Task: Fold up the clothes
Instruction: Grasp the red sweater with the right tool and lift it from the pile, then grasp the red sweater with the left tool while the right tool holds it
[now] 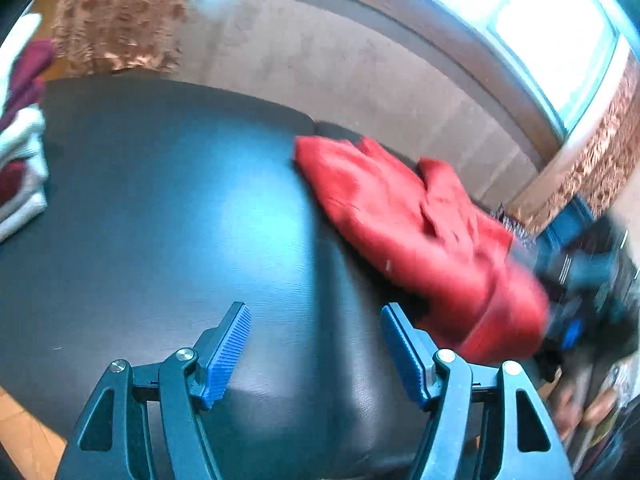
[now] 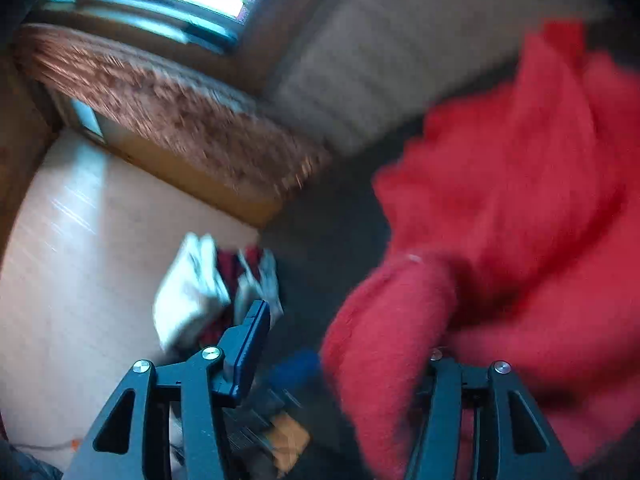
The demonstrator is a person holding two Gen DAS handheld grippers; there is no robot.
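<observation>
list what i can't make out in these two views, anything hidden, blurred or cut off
- Right claw, right wrist view: the red garment drapes over one finger, hiding its pad and any contact.
- Right claw in the left wrist view: smeared by motion blur.
- Folded white and maroon stack, left wrist view: cut off by the left edge; blurred in the right wrist view.
- Red garment: its type is unclear in both views.

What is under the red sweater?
The red sweater lies on the black padded table, near its far right edge. You can see the table all around it, but whatever might be hiding right beneath the crumpled cloth is covered.
</observation>
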